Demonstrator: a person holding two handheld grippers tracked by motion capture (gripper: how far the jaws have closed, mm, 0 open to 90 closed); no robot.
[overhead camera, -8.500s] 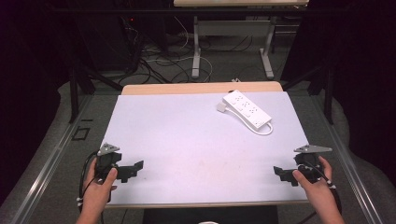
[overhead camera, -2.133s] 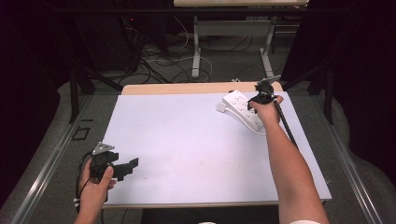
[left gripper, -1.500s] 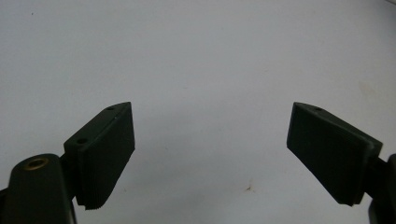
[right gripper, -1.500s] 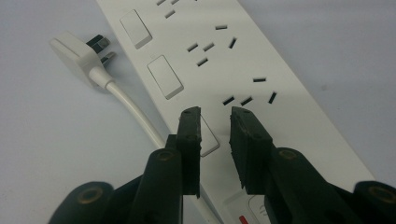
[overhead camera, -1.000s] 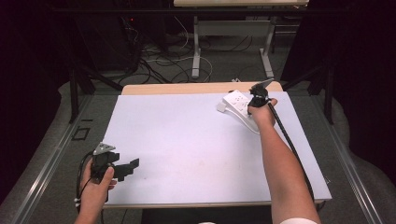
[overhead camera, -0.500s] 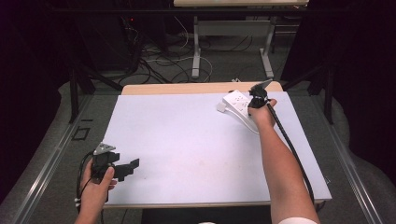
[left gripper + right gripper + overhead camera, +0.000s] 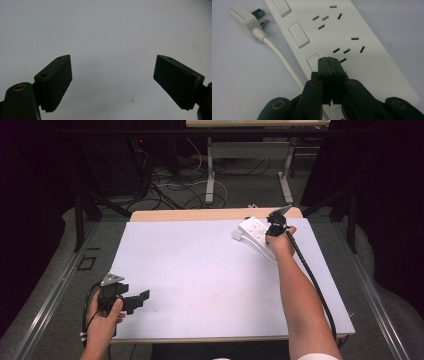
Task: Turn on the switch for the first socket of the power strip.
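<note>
Right gripper (image 7: pixel 329 61) has come from near edge to far right corner; jaws clenched empty, tips at a rocker switch (image 7: pixel 313 62) of white power strip (image 7: pixel 362 50). Strip: rigid, light, slippery; would grip its long edges. Left gripper (image 7: pixel 112 82) spread open, idle.

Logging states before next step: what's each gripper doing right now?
Left gripper: open, empty, over bare table.
Right gripper: jaws shut, holding nothing, tips over a switch on the power strip.
</note>
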